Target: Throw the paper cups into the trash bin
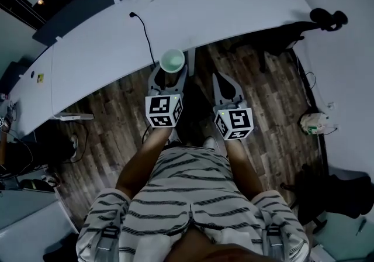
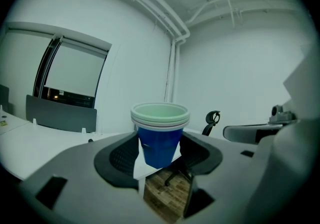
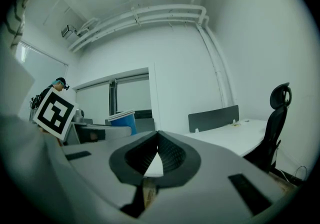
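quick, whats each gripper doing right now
Left gripper: closed on the stack of paper cups.
Right gripper: closed, holding nothing.

Long white desk [image 1: 105, 44] blocking ahead, black cable [image 1: 146, 37] across it; open wood floor [image 1: 111, 114] below; office chair [image 3: 276, 118] right.

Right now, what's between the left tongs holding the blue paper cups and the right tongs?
Only bare dark wood-plank floor, in the head view, separates the left tongs, shut on the blue paper cup stack, from the right tongs.
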Available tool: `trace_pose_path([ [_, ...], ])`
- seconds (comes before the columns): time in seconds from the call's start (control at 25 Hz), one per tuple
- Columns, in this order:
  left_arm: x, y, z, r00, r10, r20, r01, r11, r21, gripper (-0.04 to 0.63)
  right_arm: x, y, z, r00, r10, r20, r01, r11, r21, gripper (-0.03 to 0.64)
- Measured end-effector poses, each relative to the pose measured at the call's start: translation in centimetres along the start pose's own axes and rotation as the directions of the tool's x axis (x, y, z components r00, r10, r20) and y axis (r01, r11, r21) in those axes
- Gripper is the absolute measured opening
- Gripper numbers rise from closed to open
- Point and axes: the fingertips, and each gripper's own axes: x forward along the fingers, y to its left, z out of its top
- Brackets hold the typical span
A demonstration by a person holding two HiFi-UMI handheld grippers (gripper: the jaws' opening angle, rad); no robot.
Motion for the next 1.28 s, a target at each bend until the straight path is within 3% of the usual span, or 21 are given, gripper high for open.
trace_pose_path([
  [0.6,-2.5,-2.7,0.2,0.999,-0.040,0.008,0.039,0.998,0.050,0.273,0.4,-0.6,1.8,0.999,-0.013,0.046,0.013,1.000,-0.018,0.017],
  [1.28,-3.4,-4.2,-5.4,0.987,-0.098,-0.125,0.103,0.994,0.033,0.273,-1.2,-0.7,-3.8,0.997,-0.059,-0.058,0.061,0.997,0.036,0.017],
])
